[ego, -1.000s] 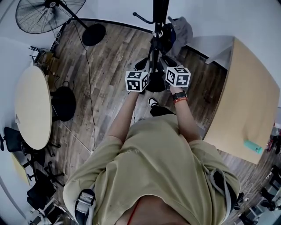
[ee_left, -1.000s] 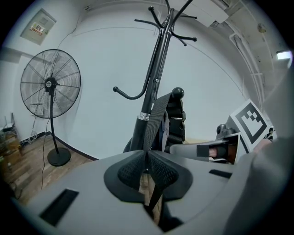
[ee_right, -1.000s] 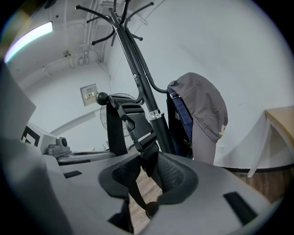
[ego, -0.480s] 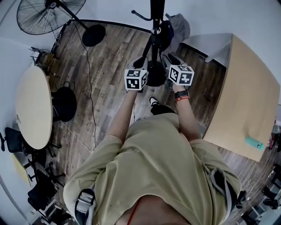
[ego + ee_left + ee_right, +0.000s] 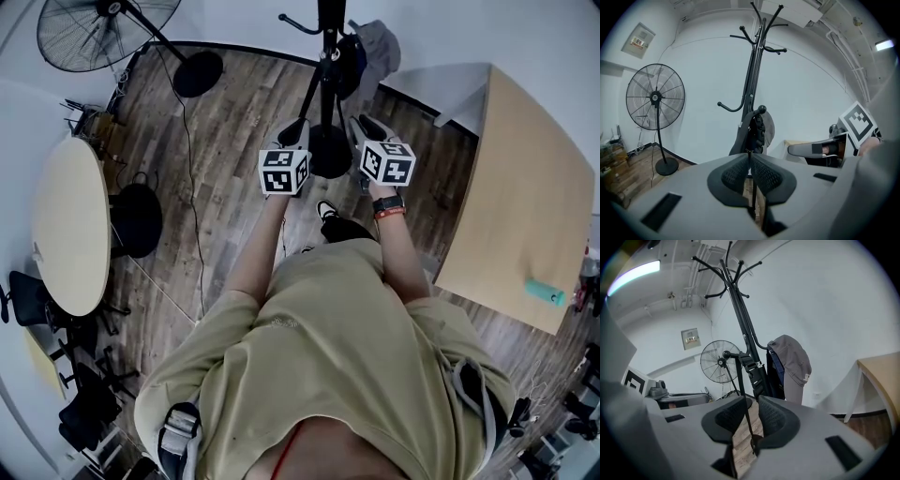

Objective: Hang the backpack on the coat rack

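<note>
A dark backpack (image 5: 361, 58) with a grey side hangs on a lower hook of the black coat rack (image 5: 329, 42). In the left gripper view the backpack (image 5: 757, 133) hangs beyond my left gripper (image 5: 750, 165), whose pads meet with nothing between them. My right gripper (image 5: 751, 416) has just been closing but stands open. A thin black strap (image 5: 743, 399) from a hook shows in the gap, untouched by the pads; the backpack (image 5: 787, 364) hangs behind. In the head view my left gripper (image 5: 292, 131) and right gripper (image 5: 364, 127) flank the rack's base.
A standing fan (image 5: 112, 28) is at the back left, its cable (image 5: 190, 187) trailing over the wood floor. A round table (image 5: 66, 225) with dark chairs sits left. At right, a wooden table (image 5: 525, 216) carries a teal object (image 5: 545, 292).
Both grippers have drawn back from the coat rack, the left one shifting left. The rack's base now shows between them. The backpack stays on the rack.
</note>
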Motion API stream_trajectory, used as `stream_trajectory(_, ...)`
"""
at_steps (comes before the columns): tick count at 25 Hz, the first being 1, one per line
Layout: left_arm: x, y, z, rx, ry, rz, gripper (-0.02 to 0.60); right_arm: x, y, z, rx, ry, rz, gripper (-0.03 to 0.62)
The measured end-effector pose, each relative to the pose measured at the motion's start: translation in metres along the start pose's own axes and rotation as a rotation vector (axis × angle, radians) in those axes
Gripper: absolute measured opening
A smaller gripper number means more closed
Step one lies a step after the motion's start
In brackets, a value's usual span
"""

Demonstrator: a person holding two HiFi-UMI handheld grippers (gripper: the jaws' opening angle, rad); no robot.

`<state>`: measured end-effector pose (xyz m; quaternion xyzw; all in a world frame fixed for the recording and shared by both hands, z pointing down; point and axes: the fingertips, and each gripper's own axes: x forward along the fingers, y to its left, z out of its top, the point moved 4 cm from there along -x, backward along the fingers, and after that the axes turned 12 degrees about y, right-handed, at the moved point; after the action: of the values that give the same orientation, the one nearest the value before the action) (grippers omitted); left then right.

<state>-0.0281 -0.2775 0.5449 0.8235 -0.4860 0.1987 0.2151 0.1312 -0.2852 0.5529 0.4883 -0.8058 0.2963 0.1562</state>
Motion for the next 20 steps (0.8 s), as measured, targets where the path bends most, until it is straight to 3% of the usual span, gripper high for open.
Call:
stream_trajectory(9, -0.045, -0.013, -0.022, 0.006, -0.042, 0.012, 0.026, -0.038, 0.026, -0.029, -0.009, -0.032, -0.033, 0.107)
stream_trajectory(20, -0.103, -0.033, -0.023, 0.05, -0.146, 0.021, 0.026, -0.091, 0.061, -0.041, -0.079, -0.116, -0.099, 0.096)
